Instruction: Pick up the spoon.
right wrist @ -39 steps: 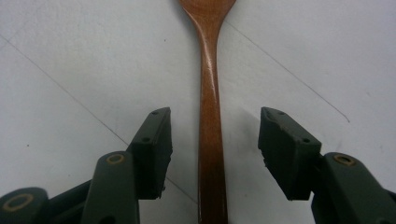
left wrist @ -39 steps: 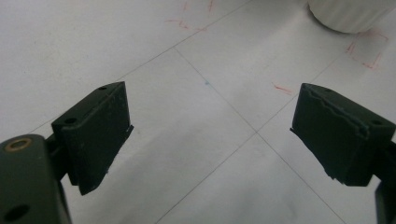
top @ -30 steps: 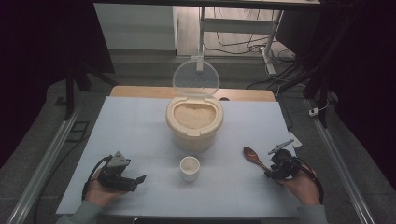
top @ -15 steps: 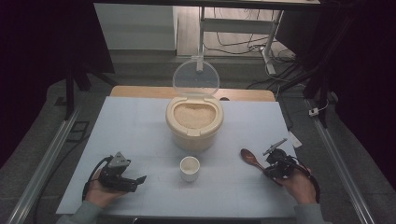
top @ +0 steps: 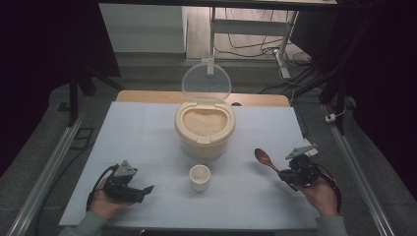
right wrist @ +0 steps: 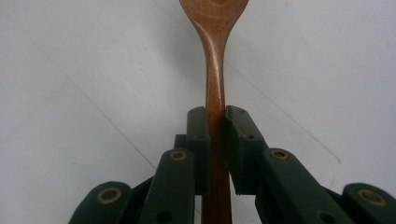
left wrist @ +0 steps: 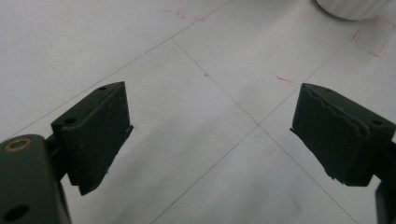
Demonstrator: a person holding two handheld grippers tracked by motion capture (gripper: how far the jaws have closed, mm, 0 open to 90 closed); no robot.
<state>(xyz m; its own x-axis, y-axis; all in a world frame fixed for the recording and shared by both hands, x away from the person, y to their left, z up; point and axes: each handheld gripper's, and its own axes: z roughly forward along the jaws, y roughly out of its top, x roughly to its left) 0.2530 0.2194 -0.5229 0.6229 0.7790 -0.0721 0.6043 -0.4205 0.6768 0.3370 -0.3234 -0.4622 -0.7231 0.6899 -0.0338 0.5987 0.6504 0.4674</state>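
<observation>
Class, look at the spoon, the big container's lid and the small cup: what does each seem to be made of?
Spoon: likely wood, reddish-brown with a smooth sheen and faint grain.
Lid: probably clear plastic, since the floor shows through it.
Small cup: off-white and matte, either ceramic or plastic; the pictures leave that open.

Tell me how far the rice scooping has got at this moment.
Done: the rice container stands with its clear lid up, and the right gripper is shut on the wooden spoon by its handle. In hand: the spoon's bowl is beside the container, not over the rice. Left: scooping rice into the small white cup, whose contents I cannot make out. The left gripper is open over bare table.
</observation>
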